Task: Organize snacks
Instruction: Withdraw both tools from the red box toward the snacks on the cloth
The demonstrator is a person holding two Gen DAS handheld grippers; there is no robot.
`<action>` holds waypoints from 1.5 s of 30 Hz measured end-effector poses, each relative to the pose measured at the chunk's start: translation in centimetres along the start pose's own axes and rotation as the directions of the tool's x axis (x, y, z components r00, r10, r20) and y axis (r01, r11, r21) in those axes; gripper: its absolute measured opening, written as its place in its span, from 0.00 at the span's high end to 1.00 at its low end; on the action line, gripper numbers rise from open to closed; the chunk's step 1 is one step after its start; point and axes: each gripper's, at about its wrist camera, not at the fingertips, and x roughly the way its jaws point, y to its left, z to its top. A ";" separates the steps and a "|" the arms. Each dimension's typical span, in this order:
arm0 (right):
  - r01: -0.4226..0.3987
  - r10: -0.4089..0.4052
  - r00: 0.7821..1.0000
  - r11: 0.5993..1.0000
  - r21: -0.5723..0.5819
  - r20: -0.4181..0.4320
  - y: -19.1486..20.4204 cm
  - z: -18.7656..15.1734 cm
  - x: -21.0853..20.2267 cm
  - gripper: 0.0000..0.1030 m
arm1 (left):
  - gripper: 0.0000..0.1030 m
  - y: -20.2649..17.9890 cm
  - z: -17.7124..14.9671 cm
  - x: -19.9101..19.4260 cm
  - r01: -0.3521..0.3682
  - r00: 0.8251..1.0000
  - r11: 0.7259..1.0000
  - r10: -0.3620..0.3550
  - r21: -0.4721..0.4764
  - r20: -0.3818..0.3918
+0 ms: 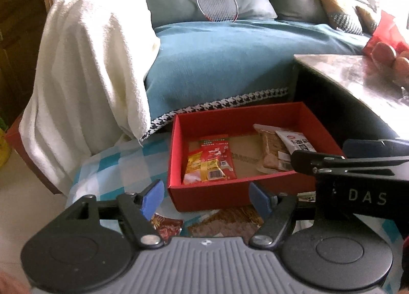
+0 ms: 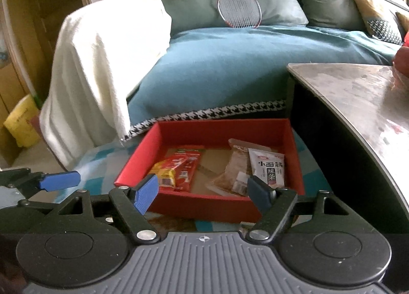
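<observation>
A red cardboard box (image 1: pixel 179 151) (image 2: pixel 222 129) stands on a blue-checked cloth. Inside lie red and yellow snack packets (image 1: pixel 209 163) (image 2: pixel 176 168) at the left, and a clear pack of brown snacks (image 1: pixel 271 151) (image 2: pixel 234 168) with a white packet (image 1: pixel 296 140) (image 2: pixel 267 166) at the right. More snack packs lie on the cloth in front of the box: a dark red one (image 1: pixel 167 226) and a brown one (image 1: pixel 227 222). My left gripper (image 1: pixel 204 199) is open and empty, just before the box's near wall. My right gripper (image 2: pixel 203 193) is open and empty over the near wall.
A sofa with a teal cover (image 1: pixel 225 64) and a white towel (image 1: pixel 92 69) stands behind the box. A badminton racket (image 1: pixel 217 2) leans on the cushions. A grey table (image 1: pixel 363 79) rises at the right, with red fruit (image 1: pixel 383 51) on it.
</observation>
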 end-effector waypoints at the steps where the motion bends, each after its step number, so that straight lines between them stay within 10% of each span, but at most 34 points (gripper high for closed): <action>1: 0.000 0.000 1.000 1.000 0.003 0.006 0.1 -0.2 -0.4 0.20 | 0.33 0.2 -0.2 -0.3 0.002 1.000 1.000 -0.002 -0.007 0.002; 45: 0.196 -0.193 0.981 0.975 -0.107 0.030 0.1 -0.3 -1.0 0.20 | 0.32 -0.1 -2.4 1.6 -0.049 0.997 0.998 0.051 0.048 -0.052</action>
